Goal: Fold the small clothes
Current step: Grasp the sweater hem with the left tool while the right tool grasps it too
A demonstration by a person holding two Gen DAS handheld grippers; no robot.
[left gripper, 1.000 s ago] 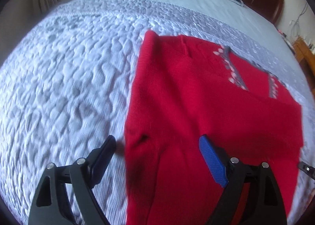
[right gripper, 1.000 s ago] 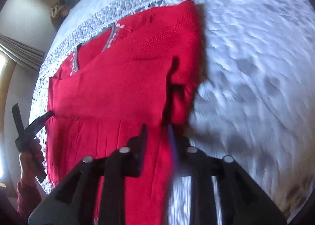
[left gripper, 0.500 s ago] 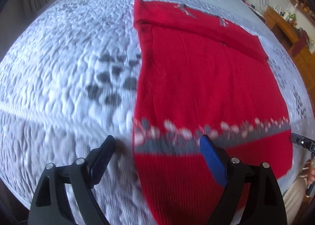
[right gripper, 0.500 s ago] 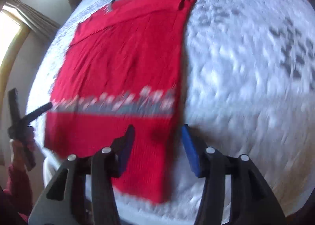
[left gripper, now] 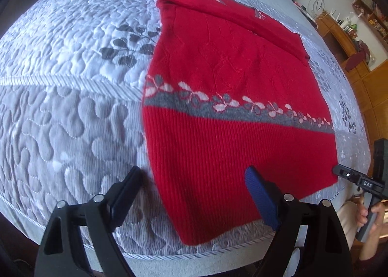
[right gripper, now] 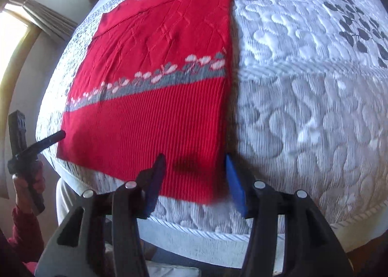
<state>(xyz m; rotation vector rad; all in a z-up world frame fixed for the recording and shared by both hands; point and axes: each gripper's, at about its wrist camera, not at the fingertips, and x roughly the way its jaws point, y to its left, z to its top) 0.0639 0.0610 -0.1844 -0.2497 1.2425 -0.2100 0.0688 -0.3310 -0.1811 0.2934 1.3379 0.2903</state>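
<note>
A red knit sweater (left gripper: 232, 97) with a grey and white flower band lies flat on the quilted bed, hem toward me, its top part folded over at the far end. It also shows in the right wrist view (right gripper: 155, 88). My left gripper (left gripper: 194, 182) is open and empty, straddling the hem's left corner just above the fabric. My right gripper (right gripper: 194, 170) is open and empty over the hem's right corner. The right gripper also shows at the right edge of the left wrist view (left gripper: 339, 170); the left one at the left edge of the right wrist view (right gripper: 59, 135).
The grey-white quilted bedspread (left gripper: 63, 112) covers the bed, whose near edge (right gripper: 218, 233) runs just under the hem. Wooden cabinets (left gripper: 363, 59) stand to the right, a curtain and window (right gripper: 29, 25) to the left. Pillows lie at the far end.
Both grippers pulled back from the sweater's upper part to its hem at the bed's near edge. The right gripper, nearly shut a second ago, has opened.
</note>
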